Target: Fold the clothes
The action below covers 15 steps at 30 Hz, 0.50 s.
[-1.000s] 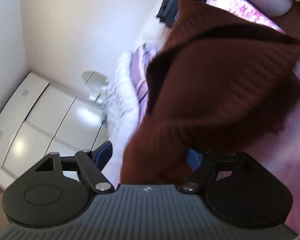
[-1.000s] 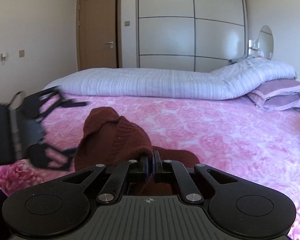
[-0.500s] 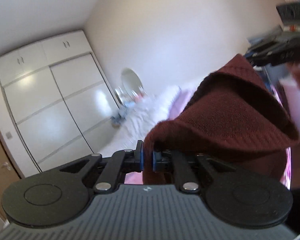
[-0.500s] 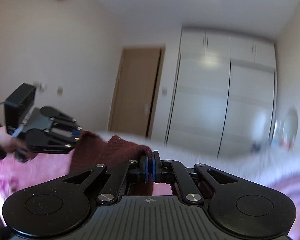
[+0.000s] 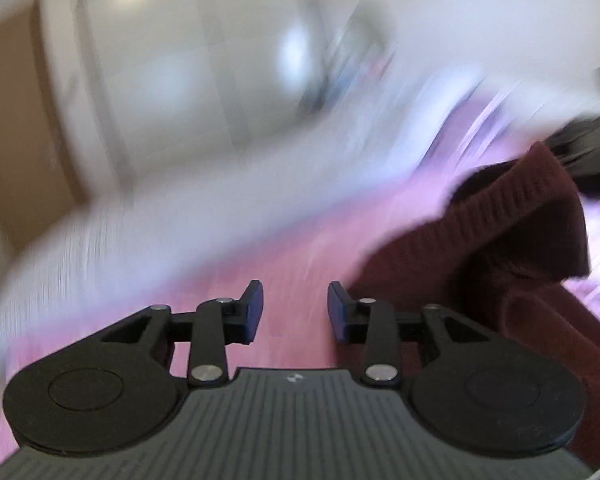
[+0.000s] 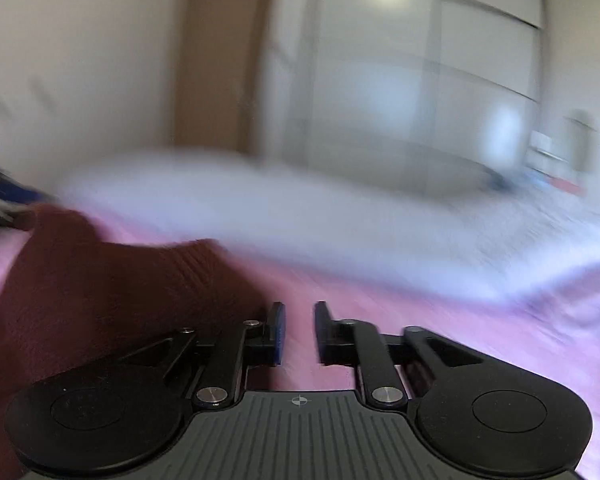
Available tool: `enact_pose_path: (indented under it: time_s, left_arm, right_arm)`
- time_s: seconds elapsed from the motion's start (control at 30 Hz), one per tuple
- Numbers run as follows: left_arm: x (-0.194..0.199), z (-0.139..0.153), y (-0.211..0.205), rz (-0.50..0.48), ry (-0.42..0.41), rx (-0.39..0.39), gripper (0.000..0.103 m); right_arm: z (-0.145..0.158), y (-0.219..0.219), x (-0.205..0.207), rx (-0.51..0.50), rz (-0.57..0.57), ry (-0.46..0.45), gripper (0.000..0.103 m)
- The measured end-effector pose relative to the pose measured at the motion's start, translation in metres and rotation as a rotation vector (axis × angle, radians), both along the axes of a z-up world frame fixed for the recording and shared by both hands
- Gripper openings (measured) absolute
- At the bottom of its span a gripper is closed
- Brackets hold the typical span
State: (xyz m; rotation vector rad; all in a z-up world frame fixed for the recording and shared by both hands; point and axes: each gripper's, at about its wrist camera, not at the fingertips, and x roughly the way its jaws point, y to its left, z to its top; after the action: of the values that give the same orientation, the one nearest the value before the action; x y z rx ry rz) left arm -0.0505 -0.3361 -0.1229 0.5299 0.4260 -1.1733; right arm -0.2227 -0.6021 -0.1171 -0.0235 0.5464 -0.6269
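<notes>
A dark maroon knitted garment (image 5: 500, 240) lies bunched on the pink bed cover (image 5: 292, 256), to the right of my left gripper (image 5: 295, 308). That gripper is open, its blue pads apart with nothing between them. In the right wrist view the same garment (image 6: 100, 292) sits to the left of my right gripper (image 6: 298, 330), which is also open and empty. Both views are blurred by motion. The other gripper shows as a dark blur at the right edge (image 5: 592, 144) of the left view.
A long pale folded duvet (image 6: 300, 216) lies across the far side of the bed. White wardrobe doors (image 6: 420, 80) and a brown door (image 6: 216, 68) stand behind. Pink cover stretches to the right of the garment (image 6: 480, 332).
Both grippers have let go of the maroon garment and opened. Both cameras have swung down from the wall and ceiling toward the bed, and the garment now rests on the cover.
</notes>
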Motion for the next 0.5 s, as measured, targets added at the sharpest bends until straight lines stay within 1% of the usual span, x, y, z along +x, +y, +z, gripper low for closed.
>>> enact_pose_path:
  time_s: [0.03, 0.07, 0.1, 0.17, 0.23, 0.3, 0.33, 0.37, 0.4, 0.43, 0.47, 0.5]
  left_arm:
    - [0.014, -0.029, 0.002, 0.043, 0.053, 0.041, 0.026]
    - [0.026, -0.056, 0.009, 0.075, 0.102, 0.069, 0.026]
    - [0.031, -0.076, 0.018, 0.085, 0.141, 0.086, 0.026]
    - [0.033, -0.105, 0.038, 0.081, 0.205, 0.110, 0.026]
    - [0.035, -0.135, 0.058, 0.077, 0.269, 0.134, 0.031]
    - [0.033, -0.147, 0.074, 0.063, 0.298, 0.143, 0.036]
    - [0.030, -0.150, 0.085, 0.054, 0.304, 0.142, 0.037]
    - [0.025, -0.153, 0.092, 0.043, 0.309, 0.137, 0.038]
    - [0.019, -0.155, 0.099, 0.032, 0.314, 0.133, 0.042]
    - [0.015, -0.159, 0.101, 0.026, 0.323, 0.134, 0.045]
    - [0.012, -0.162, 0.100, 0.022, 0.334, 0.139, 0.046]
    - [0.009, -0.165, 0.098, 0.022, 0.332, 0.140, 0.048]
  right_arm:
    - [-0.023, -0.002, 0.004, 0.021, -0.021, 0.031, 0.020]
    - [-0.043, -0.001, 0.001, 0.089, 0.000, 0.019, 0.023]
    - [-0.059, 0.005, -0.001, 0.128, 0.025, 0.017, 0.032]
    - [-0.075, 0.030, -0.003, 0.131, 0.083, 0.037, 0.040]
    - [-0.092, 0.055, -0.006, 0.133, 0.142, 0.056, 0.046]
    - [-0.108, 0.081, -0.008, 0.136, 0.200, 0.076, 0.056]
    - [-0.117, 0.093, -0.009, 0.137, 0.230, 0.086, 0.058]
    - [-0.125, 0.106, -0.010, 0.139, 0.259, 0.095, 0.064]
    - [-0.133, 0.118, -0.011, 0.140, 0.288, 0.105, 0.074]
    - [-0.141, 0.131, -0.012, 0.141, 0.317, 0.115, 0.078]
    - [-0.150, 0.143, -0.013, 0.142, 0.346, 0.125, 0.080]
    - [-0.158, 0.156, -0.014, 0.143, 0.376, 0.134, 0.080]
